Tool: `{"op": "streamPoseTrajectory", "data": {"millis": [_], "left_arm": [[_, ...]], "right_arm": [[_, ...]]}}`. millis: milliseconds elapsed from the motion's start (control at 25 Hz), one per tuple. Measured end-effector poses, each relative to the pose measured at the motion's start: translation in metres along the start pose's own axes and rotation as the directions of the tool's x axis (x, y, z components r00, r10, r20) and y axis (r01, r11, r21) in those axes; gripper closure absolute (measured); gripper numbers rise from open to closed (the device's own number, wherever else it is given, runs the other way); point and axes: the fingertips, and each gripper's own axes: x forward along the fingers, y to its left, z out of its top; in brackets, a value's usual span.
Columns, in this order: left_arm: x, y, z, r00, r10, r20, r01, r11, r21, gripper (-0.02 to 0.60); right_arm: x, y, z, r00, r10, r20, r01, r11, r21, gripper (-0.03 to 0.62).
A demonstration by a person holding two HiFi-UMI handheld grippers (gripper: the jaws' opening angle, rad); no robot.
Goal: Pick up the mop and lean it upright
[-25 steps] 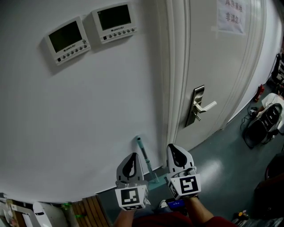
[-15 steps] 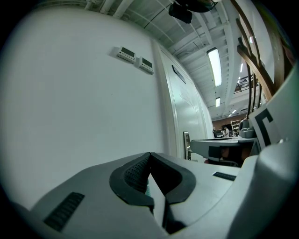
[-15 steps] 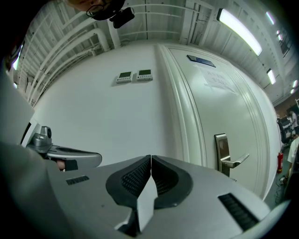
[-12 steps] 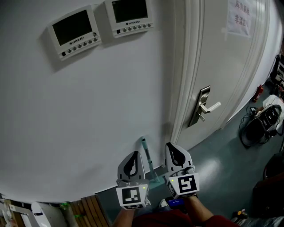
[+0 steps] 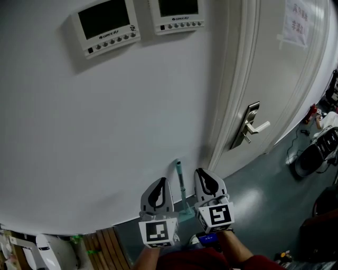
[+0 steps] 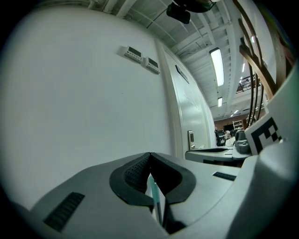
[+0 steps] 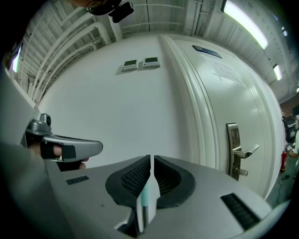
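White plaster wall (image 5: 105,132) straight ahead, two wall control panels up top: left panel (image 5: 105,23), right panel (image 5: 178,13), dark screens, a row of buttons under each. To the right, a white door (image 5: 285,79) in a moulded frame, metal lever handle (image 5: 253,128), paper notice (image 5: 296,23) taped high up. Grey-green floor (image 5: 264,195), glossy, catching light. Wooden slats (image 5: 108,248) at lower left. Black chair (image 5: 317,155) at far right. Exposed white ceiling with a fluorescent strip light (image 6: 217,65), lit.
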Motion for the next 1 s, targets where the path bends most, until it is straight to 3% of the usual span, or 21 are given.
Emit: {"op": "streamPoseTrajectory", "data": {"millis": [160, 280, 680, 1000], "left_arm": [[-0.005, 0.008, 0.002, 1.0, 0.01, 0.008, -0.01, 1.0, -0.004, 0.568], [-0.009, 0.014, 0.003, 1.0, 0.018, 0.009, -0.018, 1.0, -0.001, 0.568], [-0.021, 0.029, 0.002, 0.999, 0.046, 0.011, -0.046, 0.999, -0.002, 0.568], [-0.028, 0.037, 0.004, 0.998, 0.06, 0.017, -0.061, 0.998, 0.005, 0.568]], "right_arm": [[0.011, 0.014, -0.015, 0.999, 0.023, -0.047, -0.023, 1.0, 0.013, 0.569], [0.021, 0.024, -0.03, 0.995, 0.05, -0.082, -0.05, 0.999, 0.01, 0.494], [0.056, 0.032, -0.07, 0.985, 0.037, -0.167, -0.039, 0.999, -0.009, 0.411], [0.081, 0.027, -0.105, 0.972, 0.011, -0.234, -0.015, 1.0, -0.015, 0.402]]}}
